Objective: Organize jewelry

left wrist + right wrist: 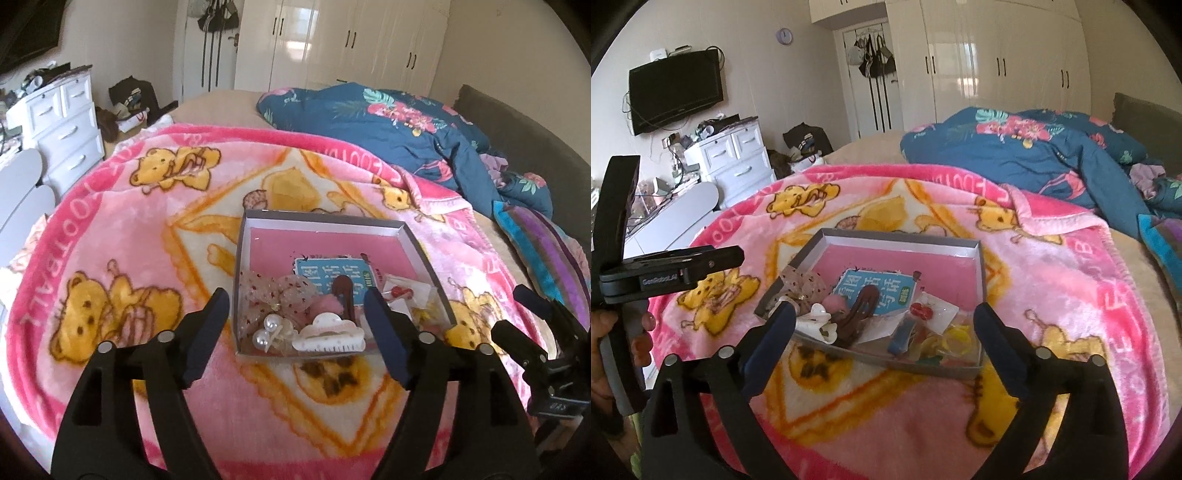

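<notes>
Jewelry tray (413, 240): one shallow grey cardboard box, on fuzzy pink bear blanket (147, 229). Left view: your left gripper (297, 314) spread, empty; two pearls (266, 329), one scalloped white claw clip (328, 334), one gauzy dotted bow (275, 293). Right view: your right gripper (886, 325) spread, empty; one brown snap clip (862, 308), one blue card (875, 290).

Soft, even daylight fills both views. Glare streaks the glossy wardrobe doors (295, 44) at upper centre. Fisheye bending curves the bed (871, 147) and walls, with dark vignetted corners. Details look slightly soft and washed.
</notes>
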`<move>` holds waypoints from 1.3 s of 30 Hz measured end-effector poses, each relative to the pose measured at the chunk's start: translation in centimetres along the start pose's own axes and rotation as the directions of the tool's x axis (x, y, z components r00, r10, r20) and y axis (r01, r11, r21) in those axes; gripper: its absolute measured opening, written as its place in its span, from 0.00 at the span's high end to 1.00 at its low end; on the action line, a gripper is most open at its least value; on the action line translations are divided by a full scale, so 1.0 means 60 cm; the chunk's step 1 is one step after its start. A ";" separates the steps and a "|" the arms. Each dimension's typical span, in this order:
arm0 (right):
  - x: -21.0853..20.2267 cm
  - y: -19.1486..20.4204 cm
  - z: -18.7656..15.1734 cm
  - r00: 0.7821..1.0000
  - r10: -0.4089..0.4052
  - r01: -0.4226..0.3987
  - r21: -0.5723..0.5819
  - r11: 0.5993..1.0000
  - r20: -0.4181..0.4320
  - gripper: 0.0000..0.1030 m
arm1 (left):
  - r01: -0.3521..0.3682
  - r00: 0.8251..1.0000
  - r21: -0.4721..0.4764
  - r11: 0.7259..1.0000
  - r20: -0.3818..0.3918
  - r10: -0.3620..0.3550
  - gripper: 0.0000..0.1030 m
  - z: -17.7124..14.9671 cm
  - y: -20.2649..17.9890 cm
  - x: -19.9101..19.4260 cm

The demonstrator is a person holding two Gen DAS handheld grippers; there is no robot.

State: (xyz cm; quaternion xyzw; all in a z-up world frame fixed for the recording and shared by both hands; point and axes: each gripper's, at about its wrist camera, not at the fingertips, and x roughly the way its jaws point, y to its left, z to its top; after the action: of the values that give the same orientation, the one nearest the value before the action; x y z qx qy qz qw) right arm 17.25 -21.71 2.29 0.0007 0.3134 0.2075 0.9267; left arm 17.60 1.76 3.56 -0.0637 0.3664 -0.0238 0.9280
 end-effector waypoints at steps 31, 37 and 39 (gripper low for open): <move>-0.108 0.027 -0.056 0.999 0.000 0.001 -0.025 1.000 0.053 0.04 | -0.052 0.997 0.027 0.998 0.064 0.050 0.09 -0.085 -0.019 -0.112; -0.118 0.025 -0.072 0.997 -0.029 0.031 -0.024 0.999 0.070 0.04 | -0.060 0.996 0.035 0.998 0.064 0.058 0.09 -0.108 -0.016 -0.117; -0.119 0.024 -0.076 0.997 -0.031 0.033 -0.021 0.999 0.072 0.04 | -0.054 0.997 0.038 0.998 0.064 0.052 0.09 -0.116 -0.014 -0.118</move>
State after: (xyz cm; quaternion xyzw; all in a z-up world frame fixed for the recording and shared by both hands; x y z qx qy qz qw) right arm 8.94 -23.70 2.94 -0.0072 0.2777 0.1958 0.9405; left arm 7.67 0.87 3.43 -0.0361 0.3378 -0.0044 0.9405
